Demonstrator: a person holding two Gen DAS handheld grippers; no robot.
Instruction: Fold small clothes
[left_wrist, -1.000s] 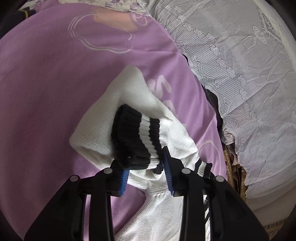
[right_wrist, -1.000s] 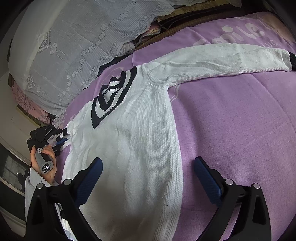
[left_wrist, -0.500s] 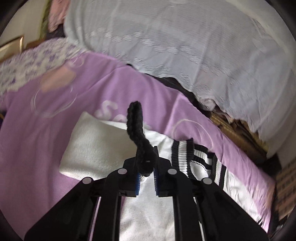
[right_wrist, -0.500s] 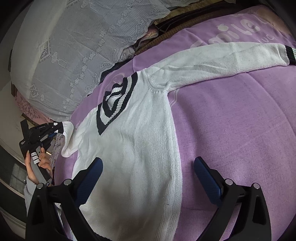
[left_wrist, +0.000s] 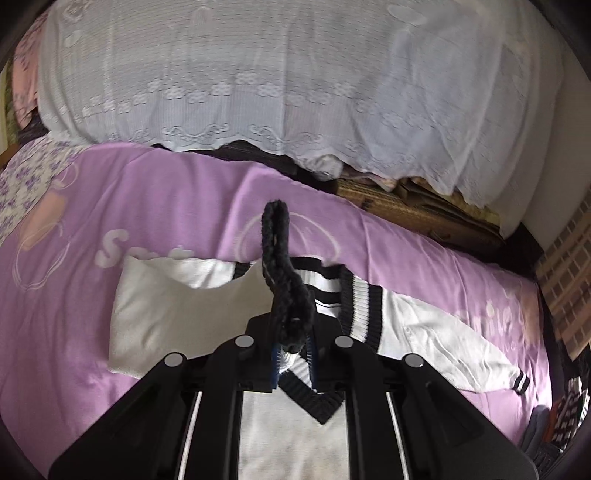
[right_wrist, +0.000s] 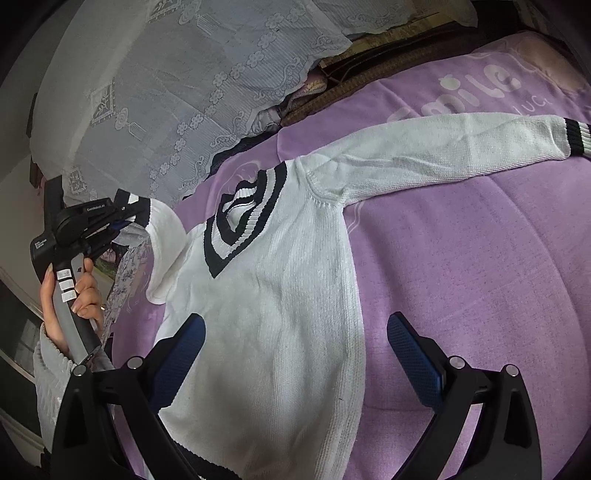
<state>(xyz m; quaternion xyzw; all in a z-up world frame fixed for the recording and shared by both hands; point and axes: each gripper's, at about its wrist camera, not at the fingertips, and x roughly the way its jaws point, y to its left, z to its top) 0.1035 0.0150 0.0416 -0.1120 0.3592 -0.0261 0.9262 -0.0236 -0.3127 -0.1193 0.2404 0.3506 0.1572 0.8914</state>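
Left tool (left_wrist: 293, 356) pinches sleeve cuff (left_wrist: 282, 280); purple blanket (right_wrist: 480, 277) right lies bare.

Sweaters: we count one, a white knit sweater (right_wrist: 280, 332) with black trim.
Sleeves: we see two; one sleeve (right_wrist: 436, 147) lies stretched out flat, the other sleeve (right_wrist: 166, 243) is lifted at its end.
Cuffs: we count two; one black-and-white striped cuff (right_wrist: 578, 134), one black cuff (left_wrist: 284, 280).
Necklines: one striped V-neck (right_wrist: 240, 225).
Tools: we count two; the left tool (left_wrist: 293, 356) and the right tool (right_wrist: 295, 350).
Hands: we see one hand (right_wrist: 74, 295), on a tool's handle.
Bed covers: one purple bed cover (right_wrist: 480, 277).
Lace cloths: we make out one white lace cloth (left_wrist: 295, 81).
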